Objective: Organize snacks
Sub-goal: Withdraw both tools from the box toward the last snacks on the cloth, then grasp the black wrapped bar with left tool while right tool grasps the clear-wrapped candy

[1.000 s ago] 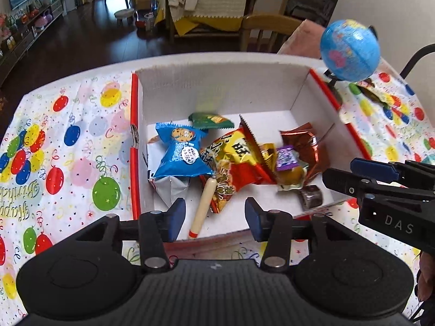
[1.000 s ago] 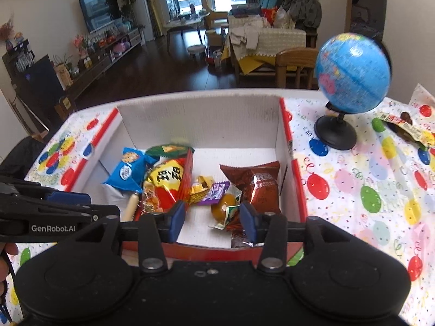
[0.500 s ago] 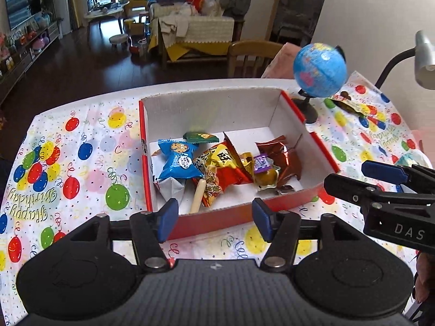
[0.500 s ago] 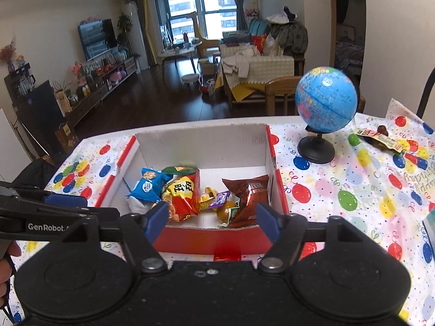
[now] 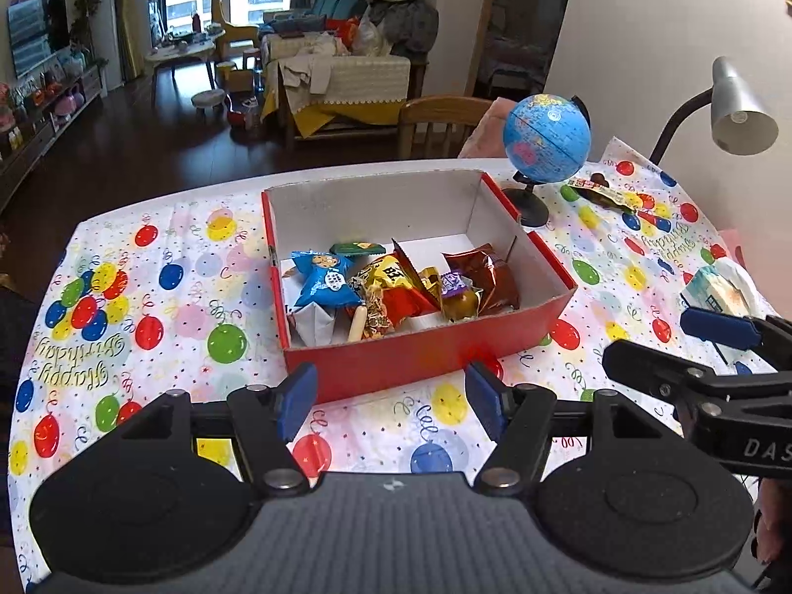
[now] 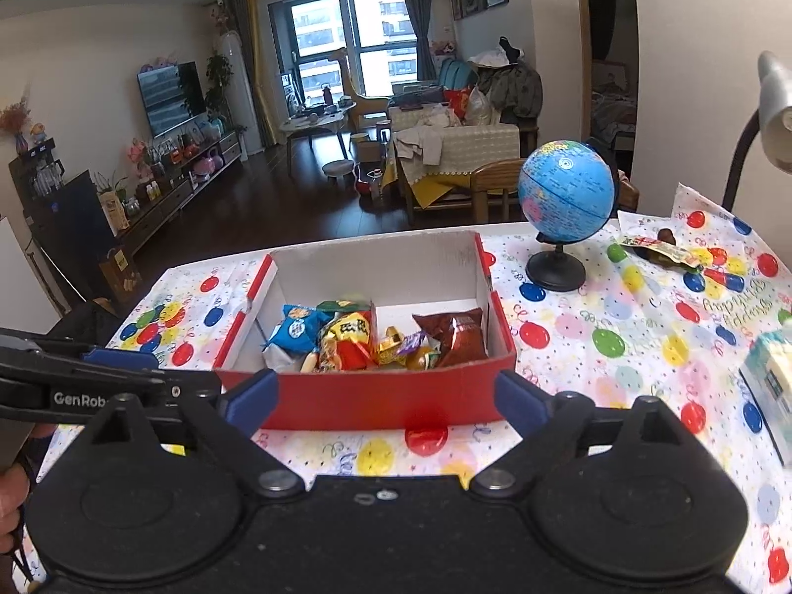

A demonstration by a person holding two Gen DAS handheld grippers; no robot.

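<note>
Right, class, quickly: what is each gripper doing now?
Left gripper: jaws opening, nothing between them.
Right gripper: jaws opening, nothing between them.

Tissue pack (image 6: 772, 391) runs off the right edge; the box's red front wall (image 6: 376, 398) hides the snacks' (image 6: 376, 341) lower parts.

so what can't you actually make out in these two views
- White wrapper, left wrist view: the blue packet covers most of it.
- Pale box, right wrist view: cut off by the right edge, print blurred.
- Flat snack beside the globe: too small to read.
- Red box floor near its front wall: hidden by that wall.
</note>
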